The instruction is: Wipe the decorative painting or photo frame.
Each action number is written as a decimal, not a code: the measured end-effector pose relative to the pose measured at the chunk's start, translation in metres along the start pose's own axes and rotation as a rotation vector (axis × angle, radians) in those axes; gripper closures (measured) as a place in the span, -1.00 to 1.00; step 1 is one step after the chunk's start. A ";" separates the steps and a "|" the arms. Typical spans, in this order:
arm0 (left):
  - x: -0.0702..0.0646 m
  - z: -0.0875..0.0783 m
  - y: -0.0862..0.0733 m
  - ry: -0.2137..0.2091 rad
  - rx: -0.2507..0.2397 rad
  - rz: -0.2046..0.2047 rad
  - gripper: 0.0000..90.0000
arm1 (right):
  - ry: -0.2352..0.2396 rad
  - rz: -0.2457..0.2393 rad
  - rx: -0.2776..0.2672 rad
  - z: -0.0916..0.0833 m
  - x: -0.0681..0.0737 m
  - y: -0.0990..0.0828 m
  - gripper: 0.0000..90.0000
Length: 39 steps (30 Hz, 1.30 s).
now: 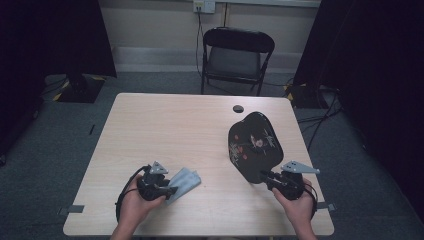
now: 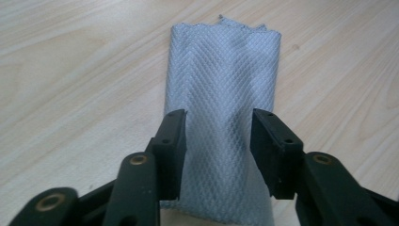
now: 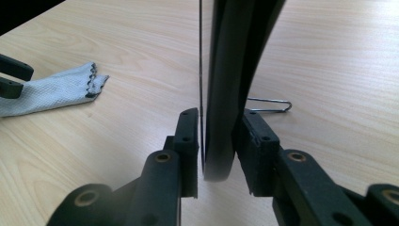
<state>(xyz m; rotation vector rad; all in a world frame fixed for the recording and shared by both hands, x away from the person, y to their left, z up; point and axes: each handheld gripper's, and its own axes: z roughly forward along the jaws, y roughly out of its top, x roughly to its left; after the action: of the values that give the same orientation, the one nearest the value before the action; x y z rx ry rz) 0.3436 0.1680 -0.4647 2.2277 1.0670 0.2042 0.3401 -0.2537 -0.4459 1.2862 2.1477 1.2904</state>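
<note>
A folded grey cloth [image 1: 186, 181] [image 2: 221, 70] lies flat on the wooden table near its front left. My left gripper [image 1: 172, 189] [image 2: 219, 117] stands open over the cloth's near end, one jaw on each side and neither pad pressing on it. At the front right, a black rounded plate [image 1: 254, 142] [image 3: 230, 56] with red and white drawings stands upright on a wire stand [image 3: 270, 106]. My right gripper [image 1: 266, 176] [image 3: 219, 120] is open around the plate's near edge, with narrow gaps at both pads. The cloth [image 3: 51, 92] also shows far left in the right gripper view.
The light wooden table [image 1: 165, 130] has a small dark round hole [image 1: 238, 108] near its far edge. A black folding chair [image 1: 237, 55] stands behind the table. Dark curtains hang at both sides of the room, and cables lie on the floor to the right.
</note>
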 end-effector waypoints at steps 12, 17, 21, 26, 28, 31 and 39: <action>-0.002 0.007 -0.007 -0.026 0.046 0.111 0.53 | 0.009 -0.009 0.015 0.001 0.002 0.001 0.62; -0.008 0.008 -0.004 -0.029 0.068 0.058 0.74 | 0.015 -0.002 0.011 0.001 0.001 0.002 0.74; -0.009 0.007 -0.002 -0.042 0.055 -0.004 0.76 | 0.026 0.007 0.015 0.001 0.001 0.002 0.75; -0.012 0.002 0.012 -0.054 0.003 -0.038 0.76 | 0.026 0.012 0.017 0.001 0.002 0.002 0.75; -0.013 0.000 0.019 -0.058 0.001 -0.044 0.76 | 0.025 0.012 0.020 0.002 0.002 0.003 0.75; -0.014 -0.001 0.029 -0.055 -0.009 -0.032 0.76 | 0.026 0.012 0.022 0.002 0.002 0.003 0.75; -0.017 -0.001 0.048 -0.057 -0.015 -0.030 0.76 | 0.021 0.012 0.025 0.005 0.004 0.005 0.76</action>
<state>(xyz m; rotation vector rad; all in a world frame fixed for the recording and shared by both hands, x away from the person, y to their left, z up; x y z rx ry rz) 0.3626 0.1337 -0.4325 2.1895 1.0640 0.1353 0.3436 -0.2475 -0.4439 1.3029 2.1804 1.2916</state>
